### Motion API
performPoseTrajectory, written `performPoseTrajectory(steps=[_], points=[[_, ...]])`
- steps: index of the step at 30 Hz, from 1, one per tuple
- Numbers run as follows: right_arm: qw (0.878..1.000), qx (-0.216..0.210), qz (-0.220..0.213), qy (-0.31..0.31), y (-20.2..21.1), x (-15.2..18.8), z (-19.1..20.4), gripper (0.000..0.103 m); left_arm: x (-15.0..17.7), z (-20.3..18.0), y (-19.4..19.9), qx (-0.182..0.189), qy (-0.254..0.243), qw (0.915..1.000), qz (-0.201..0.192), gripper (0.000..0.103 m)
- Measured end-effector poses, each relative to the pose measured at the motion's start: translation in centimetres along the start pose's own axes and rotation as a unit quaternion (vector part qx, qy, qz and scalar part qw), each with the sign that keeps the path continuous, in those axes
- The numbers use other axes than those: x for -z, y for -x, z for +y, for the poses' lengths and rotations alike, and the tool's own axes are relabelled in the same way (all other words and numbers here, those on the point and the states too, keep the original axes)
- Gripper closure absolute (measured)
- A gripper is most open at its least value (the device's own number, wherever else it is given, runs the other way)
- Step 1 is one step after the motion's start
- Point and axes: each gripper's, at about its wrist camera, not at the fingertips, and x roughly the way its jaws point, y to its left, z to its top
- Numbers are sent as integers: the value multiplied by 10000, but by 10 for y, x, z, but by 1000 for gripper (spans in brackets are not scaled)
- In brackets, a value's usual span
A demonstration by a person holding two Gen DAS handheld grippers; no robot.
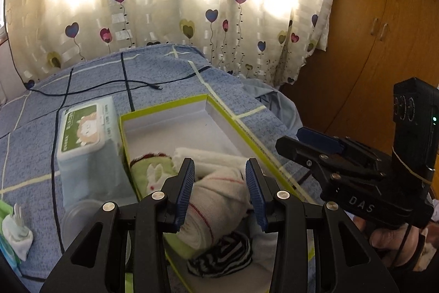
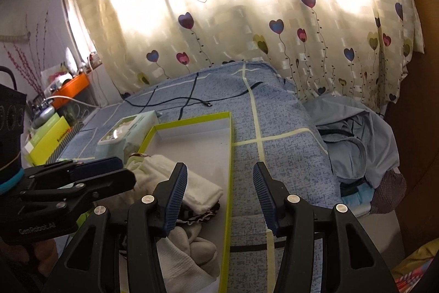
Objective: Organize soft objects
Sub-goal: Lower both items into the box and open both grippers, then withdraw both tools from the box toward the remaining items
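Observation:
A white box with a yellow-green rim lies on the blue bedspread. It holds a green cloth, a white towel, a rolled white towel with red stripes, a zebra-striped piece and a ribbed white piece. My left gripper hovers open over the roll, which shows between its fingers but lies on the box floor. My right gripper stands open over the box's right rim, nothing between its fingers.
A pack of wet wipes sits against the box's left side. A black cable runs across the bed behind it. A small white sock lies far left. Blue clothes are heaped off the bed's right edge, by a wooden wardrobe.

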Motion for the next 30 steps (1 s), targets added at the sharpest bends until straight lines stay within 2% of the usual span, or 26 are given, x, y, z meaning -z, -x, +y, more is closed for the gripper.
performPoseTrajectory(steps=[3,7,13,20,22,24,30], points=[[10000,7,-4,-36,1,1,-2,54,-5,-2,-9,-37,-98,9999,-88,64],[10000,7,-24,-32,3,1,-3,54,-5,5,-22,0,71,9999,91,64],[10000,-13,-33,4,8,3,-1,54,-7,6,12,68,99,9995,-300,64],[9996,-129,53,265,16,8,25,54,5,11,29,57,171,9995,-260,64],[9993,-136,78,346,18,10,33,51,10,15,35,81,216,9994,-268,64],[9991,-128,84,394,20,12,40,43,14,18,41,108,260,9992,-292,64],[9982,-152,127,567,23,16,62,39,25,29,60,39,346,9988,-357,64]])
